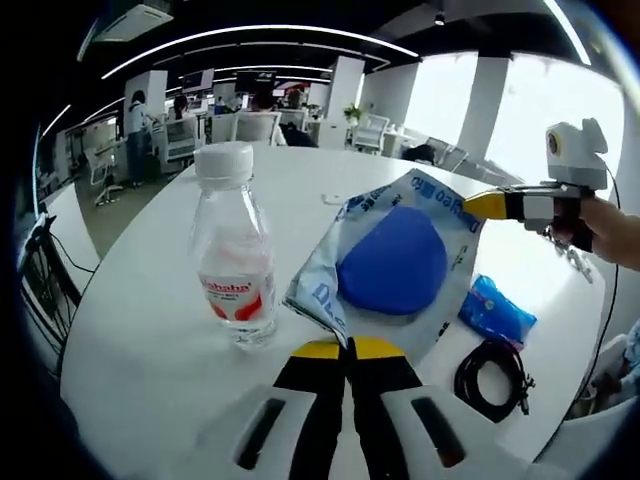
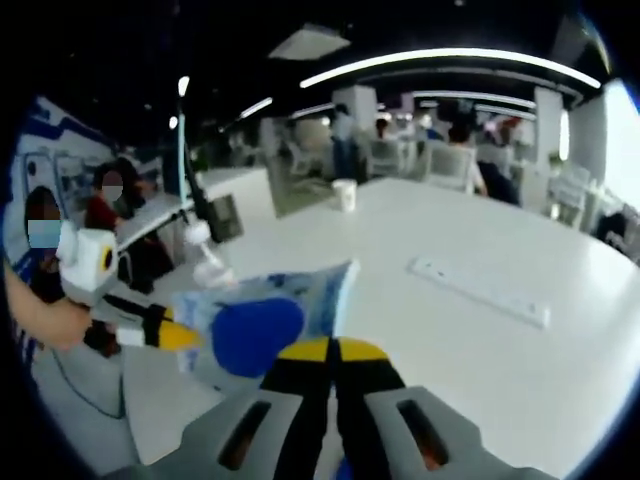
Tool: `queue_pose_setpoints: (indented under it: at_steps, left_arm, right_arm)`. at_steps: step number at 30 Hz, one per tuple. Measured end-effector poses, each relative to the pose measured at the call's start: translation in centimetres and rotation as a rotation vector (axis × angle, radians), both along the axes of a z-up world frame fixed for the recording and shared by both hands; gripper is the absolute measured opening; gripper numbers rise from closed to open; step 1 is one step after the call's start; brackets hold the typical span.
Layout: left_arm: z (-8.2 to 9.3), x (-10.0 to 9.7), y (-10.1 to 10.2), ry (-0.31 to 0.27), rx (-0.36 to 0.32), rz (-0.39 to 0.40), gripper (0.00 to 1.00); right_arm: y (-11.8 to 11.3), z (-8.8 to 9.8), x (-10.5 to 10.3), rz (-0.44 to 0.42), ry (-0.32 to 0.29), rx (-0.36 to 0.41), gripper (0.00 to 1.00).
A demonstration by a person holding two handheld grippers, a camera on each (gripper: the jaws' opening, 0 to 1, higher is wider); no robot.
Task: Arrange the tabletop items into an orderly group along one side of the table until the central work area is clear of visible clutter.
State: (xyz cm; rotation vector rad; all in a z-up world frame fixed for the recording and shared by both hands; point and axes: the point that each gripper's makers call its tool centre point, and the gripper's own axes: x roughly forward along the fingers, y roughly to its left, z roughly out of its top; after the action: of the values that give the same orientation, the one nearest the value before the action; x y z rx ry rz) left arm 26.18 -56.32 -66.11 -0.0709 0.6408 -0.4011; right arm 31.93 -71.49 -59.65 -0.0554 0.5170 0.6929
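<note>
Left gripper view: left gripper (image 1: 348,347) low over white table (image 1: 140,350), jaws together, yellow tips touching, nothing between them. Just ahead of the tips, bag (image 1: 395,255) with blue disc lies flat. Bottle (image 1: 232,245) upright, capped, just left of bag. Blue packet (image 1: 497,311) and black cable (image 1: 492,378) right of bag. Right gripper (image 1: 480,205) at bag's far corner; cannot tell its jaw state here.

Right gripper view: right gripper (image 2: 330,349) jaws together, empty, beside bag (image 2: 265,315); cup (image 2: 343,194) far off

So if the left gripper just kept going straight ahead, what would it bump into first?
Most likely the white-and-blue bag with the blue round shape on it, lying right past the left gripper's shut fingers. The bottle stands off to the side.
</note>
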Motion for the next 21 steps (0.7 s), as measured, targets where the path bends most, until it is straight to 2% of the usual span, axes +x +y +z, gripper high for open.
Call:
queue_pose_setpoints:
  at_steps: [4, 11, 21]
  left_arm:
    - [0.3, -0.4, 0.4, 0.003, -0.003, -0.005, 0.00]
    - [0.4, -1.2, 1.0, 0.015, 0.002, -0.032, 0.00]
    - [-0.1, -2.3, 1.9, 0.045, -0.004, -0.028, 0.00]
  right_arm:
    - [0.1, 0.4, -1.4, -0.017, 0.000, 0.027, 0.00]
    - [-0.1, -0.3, -3.4, -0.036, 0.024, 0.057, 0.00]
    - [0.7, -0.4, -6.1, -0.066, 0.049, 0.100, 0.00]
